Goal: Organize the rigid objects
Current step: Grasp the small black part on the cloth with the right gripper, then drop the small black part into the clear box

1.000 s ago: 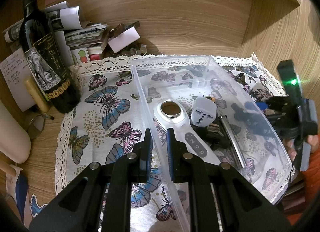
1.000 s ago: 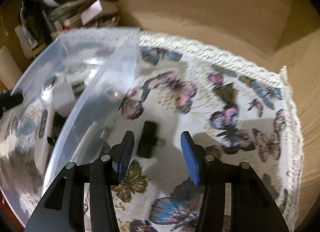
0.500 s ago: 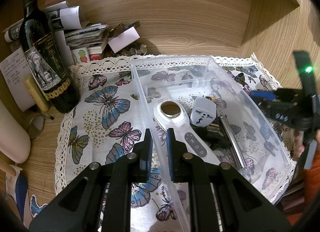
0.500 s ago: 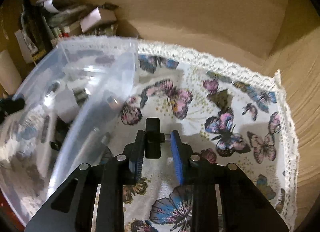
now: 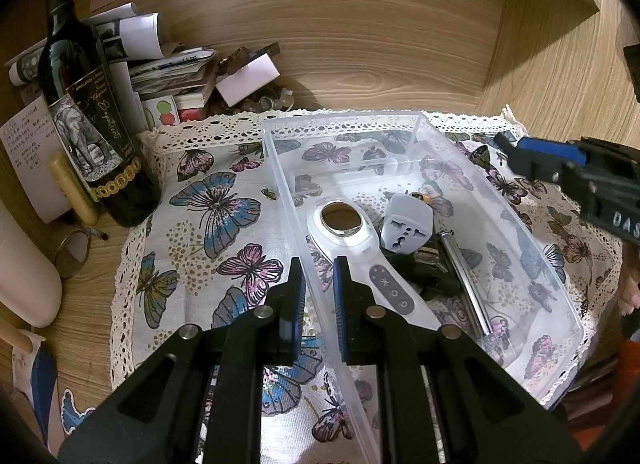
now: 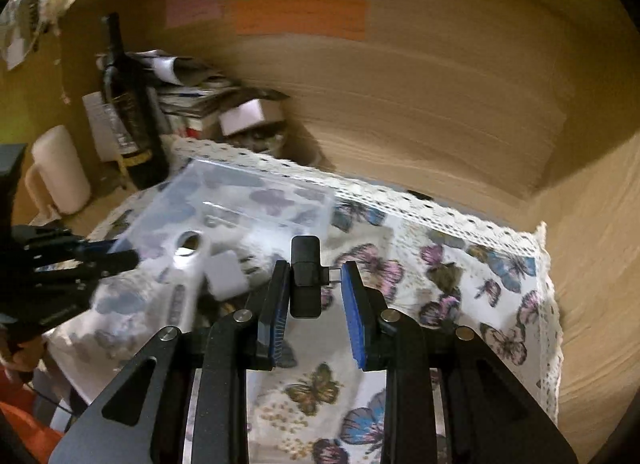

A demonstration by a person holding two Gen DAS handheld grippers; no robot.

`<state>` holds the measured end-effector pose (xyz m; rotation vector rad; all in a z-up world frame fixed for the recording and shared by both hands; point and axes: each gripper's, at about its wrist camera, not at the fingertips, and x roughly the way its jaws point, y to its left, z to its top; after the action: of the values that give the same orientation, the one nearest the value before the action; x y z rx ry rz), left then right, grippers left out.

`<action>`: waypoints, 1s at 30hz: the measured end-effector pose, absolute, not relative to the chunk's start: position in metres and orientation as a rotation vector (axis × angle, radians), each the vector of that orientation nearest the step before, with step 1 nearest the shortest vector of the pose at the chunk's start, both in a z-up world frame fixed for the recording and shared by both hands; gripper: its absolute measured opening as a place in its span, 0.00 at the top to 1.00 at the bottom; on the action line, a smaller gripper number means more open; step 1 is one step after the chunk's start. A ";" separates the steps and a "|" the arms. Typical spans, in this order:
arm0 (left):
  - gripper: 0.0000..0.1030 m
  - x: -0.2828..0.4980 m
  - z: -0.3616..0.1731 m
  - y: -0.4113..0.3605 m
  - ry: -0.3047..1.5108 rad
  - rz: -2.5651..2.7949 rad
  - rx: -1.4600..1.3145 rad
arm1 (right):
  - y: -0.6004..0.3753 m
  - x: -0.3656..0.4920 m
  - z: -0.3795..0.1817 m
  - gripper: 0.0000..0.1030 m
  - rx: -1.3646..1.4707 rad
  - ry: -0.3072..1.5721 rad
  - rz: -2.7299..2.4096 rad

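A clear plastic bin (image 5: 400,120) sits on a butterfly cloth (image 5: 208,232). It holds a white handheld device (image 5: 352,240), a grey travel adapter (image 5: 406,230), a metal rod (image 5: 464,276) and a black item. My left gripper (image 5: 316,288) is shut on the bin's near left wall. My right gripper (image 6: 314,288) is shut on a small black adapter (image 6: 305,276) with a metal plug, held above the cloth beside the bin (image 6: 240,200). The right gripper also shows in the left wrist view (image 5: 512,152) past the bin's right side.
A dark wine bottle (image 5: 88,104) stands at the left of the cloth, with stacked papers and small clutter (image 5: 188,72) behind it. A white handled jug (image 6: 56,172) is at far left. Wooden walls (image 5: 360,44) close the back and right.
My right gripper closed on the small black adapter on the cloth and has lifted it, swinging up and toward the bin. My left gripper has kept its hold on the bin wall.
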<state>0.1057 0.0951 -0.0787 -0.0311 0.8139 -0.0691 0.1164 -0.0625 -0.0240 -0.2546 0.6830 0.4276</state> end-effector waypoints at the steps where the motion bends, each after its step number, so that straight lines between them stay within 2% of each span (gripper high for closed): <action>1: 0.87 0.106 -0.079 0.095 0.814 -0.069 -0.031 | -0.059 0.115 -0.025 0.77 -0.261 0.687 0.440; 20: 0.87 0.106 -0.079 0.096 0.816 -0.074 -0.041 | -0.029 0.110 -0.061 0.76 -0.295 0.824 0.552; 23: 0.87 0.106 -0.079 0.096 0.817 -0.077 -0.044 | -0.034 0.108 -0.055 0.68 -0.283 0.795 0.538; 25: 0.87 0.106 -0.079 0.096 0.817 -0.075 -0.040 | -0.041 0.108 -0.048 0.67 -0.264 0.779 0.530; 30: 0.87 0.106 -0.079 0.096 0.817 -0.075 -0.038 | -0.066 0.109 -0.028 0.57 -0.230 0.718 0.446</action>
<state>0.1060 0.0956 -0.0787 -0.0381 0.8166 -0.0746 0.1088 -0.0660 -0.0282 -0.2304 0.7176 0.4455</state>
